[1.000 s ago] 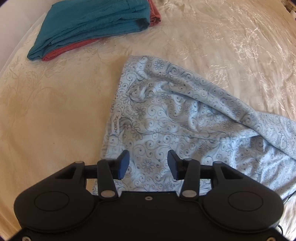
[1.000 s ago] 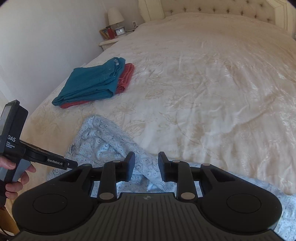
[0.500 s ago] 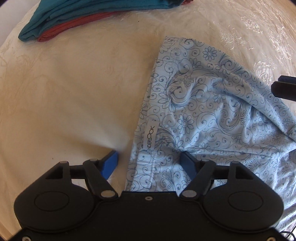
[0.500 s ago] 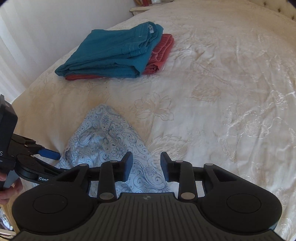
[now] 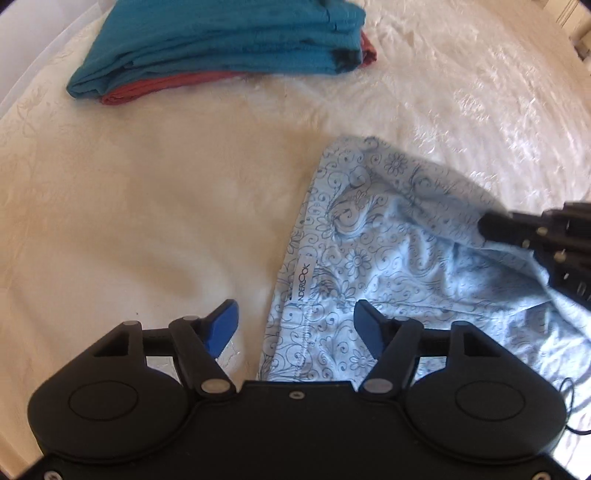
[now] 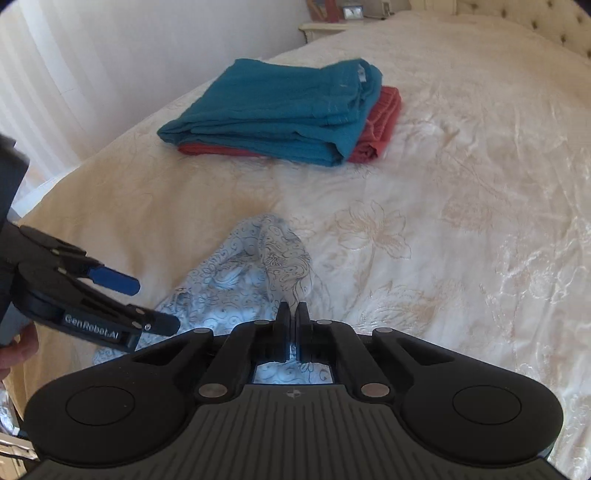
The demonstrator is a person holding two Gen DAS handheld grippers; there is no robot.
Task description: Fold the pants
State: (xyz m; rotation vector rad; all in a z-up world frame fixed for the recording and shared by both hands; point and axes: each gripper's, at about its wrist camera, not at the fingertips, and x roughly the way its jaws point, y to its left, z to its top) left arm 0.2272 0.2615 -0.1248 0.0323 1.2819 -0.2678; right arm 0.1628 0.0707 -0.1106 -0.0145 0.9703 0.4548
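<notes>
Bed [image 6: 461, 155] with a cream embroidered cover carries everything; tufted headboard [image 6: 546, 26] at the far end. Light-blue floral pants [image 5: 388, 258] lie crumpled directly on the cover near the bed's near edge, waistband label facing up. Folded teal garment [image 6: 280, 110] sits on top of a folded red garment [image 6: 380, 125], the stack resting close to the bed's left edge, well apart from the pants.
</notes>
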